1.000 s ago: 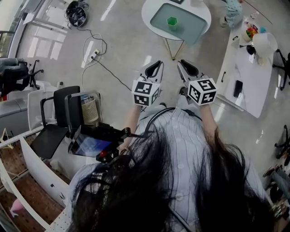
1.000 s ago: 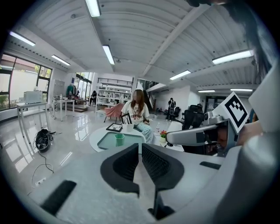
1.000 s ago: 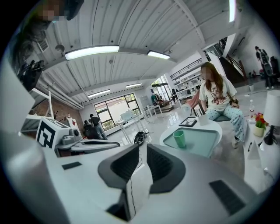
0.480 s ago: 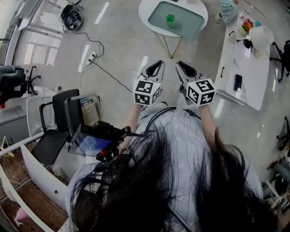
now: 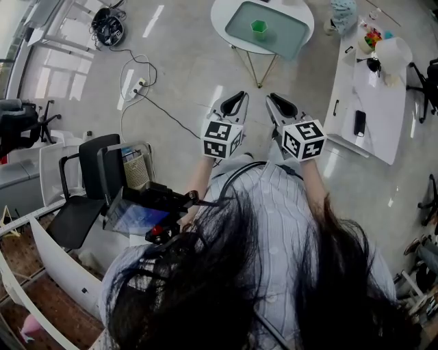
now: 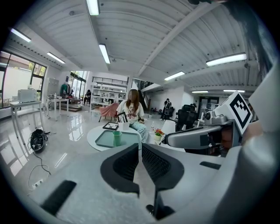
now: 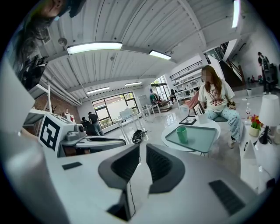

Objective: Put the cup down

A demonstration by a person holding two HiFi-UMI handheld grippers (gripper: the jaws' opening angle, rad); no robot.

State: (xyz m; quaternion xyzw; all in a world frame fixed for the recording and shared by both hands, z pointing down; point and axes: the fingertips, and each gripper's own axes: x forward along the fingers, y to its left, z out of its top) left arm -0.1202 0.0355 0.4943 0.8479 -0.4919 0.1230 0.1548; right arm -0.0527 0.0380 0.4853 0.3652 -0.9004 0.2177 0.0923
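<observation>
Small green cup (image 5: 258, 28) is just sitting upright, open end up, on the teal tray (image 5: 282, 39) on the round white table (image 5: 220, 20).

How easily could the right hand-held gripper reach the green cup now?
Probably not yet: the green cup sits on a tray across open floor from the right hand-held gripper. Nothing blocks the way.

A round white table (image 5: 217, 20) holding a teal tray (image 5: 280, 34) stands top centre; a long white desk (image 5: 373, 96) upper right; a black chair (image 5: 96, 160) left; cables (image 5: 147, 72) upper left.
</observation>
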